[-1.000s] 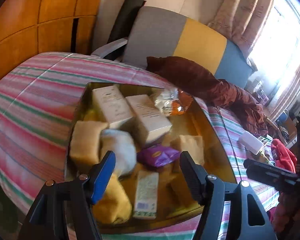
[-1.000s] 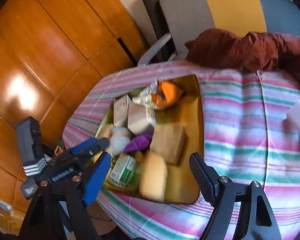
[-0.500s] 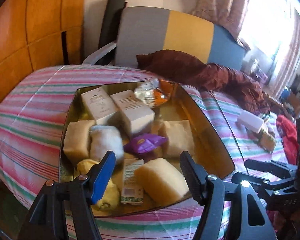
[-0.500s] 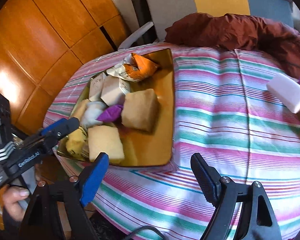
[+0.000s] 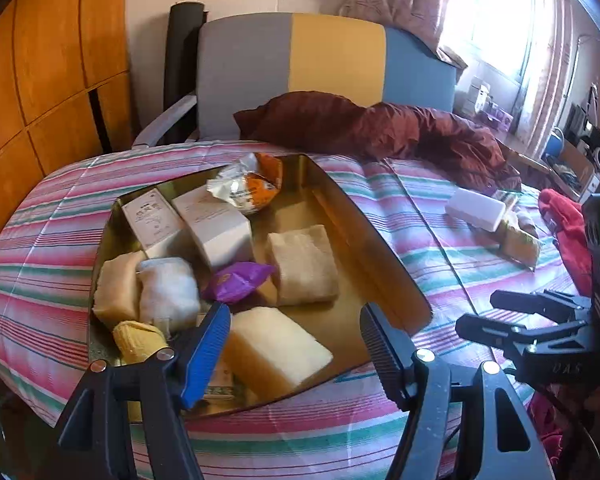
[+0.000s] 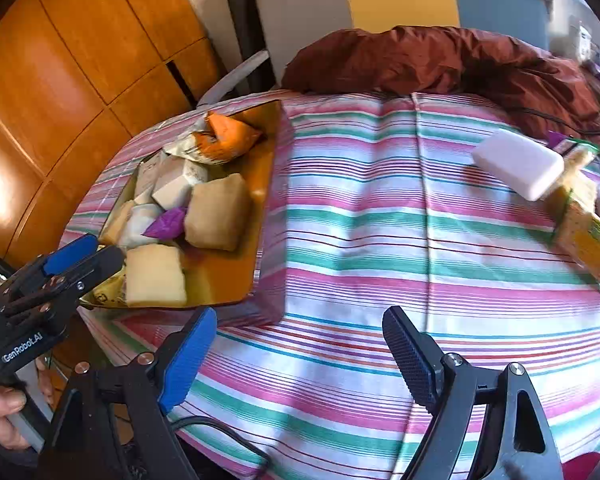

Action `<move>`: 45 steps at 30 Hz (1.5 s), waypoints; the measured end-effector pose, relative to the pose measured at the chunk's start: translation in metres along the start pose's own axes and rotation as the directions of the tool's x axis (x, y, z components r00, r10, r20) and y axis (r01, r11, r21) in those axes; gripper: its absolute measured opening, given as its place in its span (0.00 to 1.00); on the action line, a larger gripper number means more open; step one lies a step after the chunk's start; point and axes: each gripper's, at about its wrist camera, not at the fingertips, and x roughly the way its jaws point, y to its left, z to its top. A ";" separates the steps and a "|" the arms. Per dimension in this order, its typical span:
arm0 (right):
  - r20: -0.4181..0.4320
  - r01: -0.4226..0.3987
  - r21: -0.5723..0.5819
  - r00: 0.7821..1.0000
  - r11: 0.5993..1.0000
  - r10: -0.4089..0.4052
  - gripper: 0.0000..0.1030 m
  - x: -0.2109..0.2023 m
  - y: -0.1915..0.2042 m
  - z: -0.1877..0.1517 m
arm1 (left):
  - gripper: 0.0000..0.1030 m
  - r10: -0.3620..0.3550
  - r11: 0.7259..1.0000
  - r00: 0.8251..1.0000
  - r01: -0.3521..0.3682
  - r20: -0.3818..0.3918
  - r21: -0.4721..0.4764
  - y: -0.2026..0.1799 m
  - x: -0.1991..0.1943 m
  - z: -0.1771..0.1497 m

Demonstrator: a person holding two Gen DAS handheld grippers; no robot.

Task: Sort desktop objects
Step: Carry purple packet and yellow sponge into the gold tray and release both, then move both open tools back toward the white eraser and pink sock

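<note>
In the left wrist view, the left claw (image 5: 296, 344) hung over the near edge of the gold tray (image 5: 380, 240), its jaws apart and empty, touching nothing. The tray sat toward the left side of the striped tabletop (image 5: 40, 272) and already carried boxes, pale wrapped blocks, a purple packet (image 5: 238, 276) and an orange snack bag (image 5: 248, 184). Well off toward the right edge lay a white block (image 5: 476, 210) and a yellow packet (image 5: 520, 240), both still outside the tray.

In the right wrist view, the right claw (image 6: 300, 352) stood wide apart with only bare cloth between its fingers, gripping nothing. The white block (image 6: 518, 164) rested near the far right corner, touching the yellow packet (image 6: 588, 236) beside it.

The step in hand looked like a reach for the loose items. The next move would call for the right claw to travel on toward the white block, straddle it and close.
</note>
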 end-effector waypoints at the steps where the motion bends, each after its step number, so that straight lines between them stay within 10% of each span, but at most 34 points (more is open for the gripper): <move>1: 0.002 0.004 0.003 1.000 1.000 -0.004 0.83 -0.001 -0.002 -0.001 | 0.67 -0.003 1.000 1.000 0.003 -0.003 0.005 -0.002 0.000 0.000; 25: 0.013 0.182 0.173 0.982 0.968 -0.187 0.85 -0.043 -0.101 -0.006 | 0.69 -0.111 0.993 0.994 0.111 -0.022 0.034 -0.031 0.008 0.012; 45: 0.022 0.315 0.383 0.937 0.869 -0.349 0.84 -0.087 -0.228 0.007 | 0.69 -0.320 0.946 0.942 0.324 -0.101 0.029 -0.080 0.031 0.038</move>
